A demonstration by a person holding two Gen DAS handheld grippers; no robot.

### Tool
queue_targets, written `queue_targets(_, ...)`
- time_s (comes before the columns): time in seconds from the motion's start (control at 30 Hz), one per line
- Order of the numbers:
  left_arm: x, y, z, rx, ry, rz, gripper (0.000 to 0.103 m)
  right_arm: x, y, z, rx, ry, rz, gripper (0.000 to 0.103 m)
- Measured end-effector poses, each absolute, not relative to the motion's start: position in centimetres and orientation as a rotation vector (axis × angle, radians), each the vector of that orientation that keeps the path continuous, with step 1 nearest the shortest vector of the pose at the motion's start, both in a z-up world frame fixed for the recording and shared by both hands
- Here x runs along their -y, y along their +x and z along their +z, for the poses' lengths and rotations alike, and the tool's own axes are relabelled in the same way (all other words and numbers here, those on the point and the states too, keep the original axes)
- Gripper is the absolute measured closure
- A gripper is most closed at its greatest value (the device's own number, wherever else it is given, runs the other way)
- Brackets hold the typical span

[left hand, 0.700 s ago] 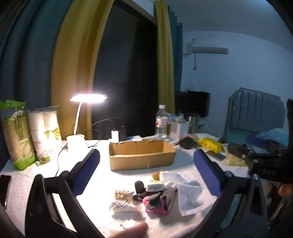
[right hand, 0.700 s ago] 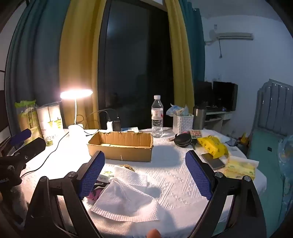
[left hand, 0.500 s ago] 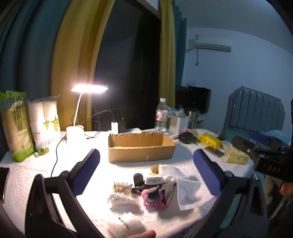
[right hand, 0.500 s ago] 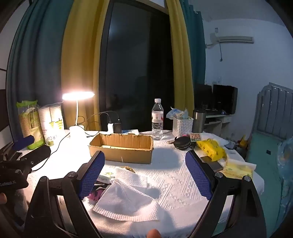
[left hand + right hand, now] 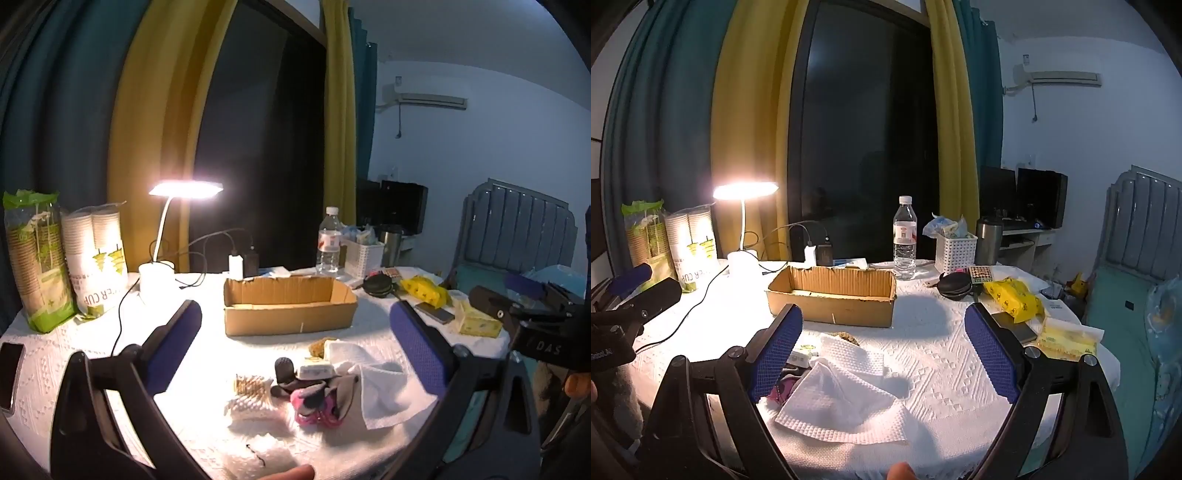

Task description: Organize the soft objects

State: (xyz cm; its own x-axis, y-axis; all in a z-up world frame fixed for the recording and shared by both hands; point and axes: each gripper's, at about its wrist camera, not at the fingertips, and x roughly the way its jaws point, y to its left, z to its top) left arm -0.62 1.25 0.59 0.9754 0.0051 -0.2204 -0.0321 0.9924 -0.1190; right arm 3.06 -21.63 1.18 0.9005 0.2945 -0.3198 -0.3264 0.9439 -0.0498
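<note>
An open cardboard box point(image 5: 290, 310) stands mid-table, also in the right wrist view point(image 5: 833, 301). In front of it lies a pile of soft things: a white towel point(image 5: 376, 384) point(image 5: 846, 395), a pink and grey sock point(image 5: 317, 404), a dark sock point(image 5: 284, 369), a small white packet point(image 5: 316, 369), a brown sponge point(image 5: 317, 347) and a white bristly pad point(image 5: 249, 400). My left gripper point(image 5: 295, 354) is open and empty, held above the pile. My right gripper point(image 5: 882, 352) is open and empty, above the towel.
A lit desk lamp point(image 5: 162, 258), paper cup packs point(image 5: 66, 266), a water bottle point(image 5: 905, 240), a white basket point(image 5: 955, 254), a steel mug point(image 5: 988, 240), yellow tissue packs point(image 5: 1015, 295), a phone point(image 5: 1015, 326) and cables stand around the box on the white tablecloth point(image 5: 942, 369).
Both grippers have risen and drawn back a little, so more of the table shows. Nothing on the table has moved.
</note>
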Motion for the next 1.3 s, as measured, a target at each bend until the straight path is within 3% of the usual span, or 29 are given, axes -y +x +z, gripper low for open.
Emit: queue_targets(1.3, 0.3, -1.5, 1.4, -0.180, -0.089, 0.003, 0.001, 22.0, 2.5, 1.2, -0.311, -0.082, 0.315, 0.011)
